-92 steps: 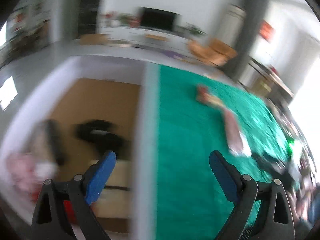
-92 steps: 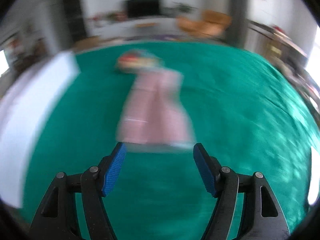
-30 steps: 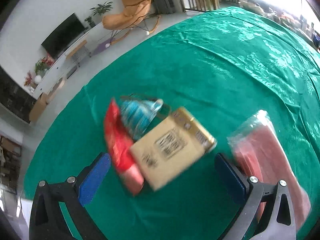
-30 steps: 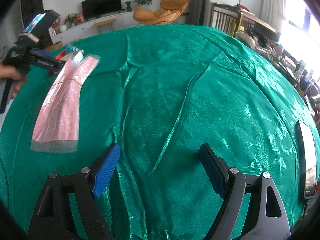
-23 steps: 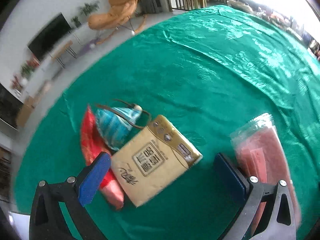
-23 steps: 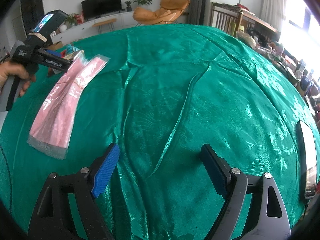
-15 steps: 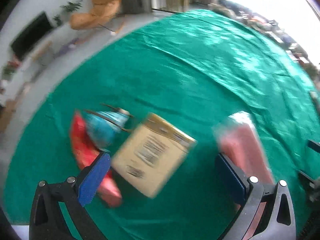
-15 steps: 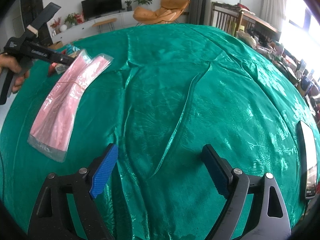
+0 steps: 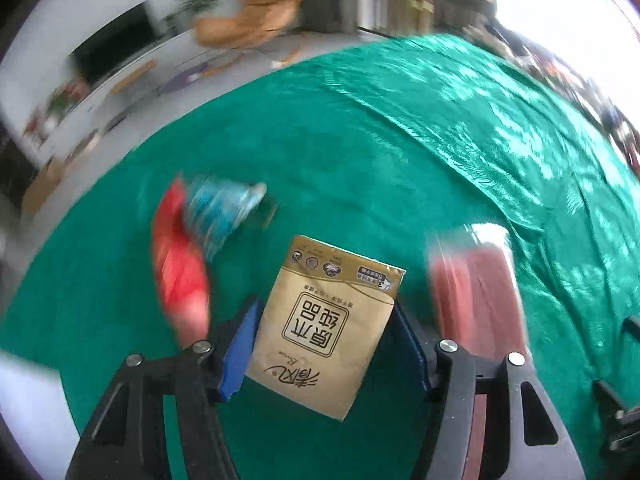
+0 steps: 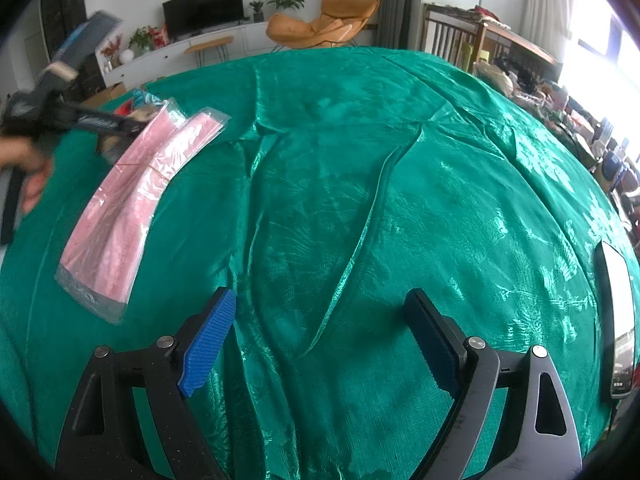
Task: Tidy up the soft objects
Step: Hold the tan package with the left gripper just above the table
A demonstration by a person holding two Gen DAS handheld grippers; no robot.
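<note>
The left gripper (image 9: 320, 344) jaws, wide open a second ago, are closing on the tan paper-wrapped tissue pack (image 9: 326, 328), now between them and sharp against blurred green desk cloth (image 9: 400, 152), probably lifted. The right gripper (image 10: 324, 340) hangs open, empty.

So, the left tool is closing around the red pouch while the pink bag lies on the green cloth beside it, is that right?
Not quite: the left tool is closing around the tan tissue pack, not the red pouch, as the left wrist view shows. The pink bag does lie on the green cloth beside it.
</note>
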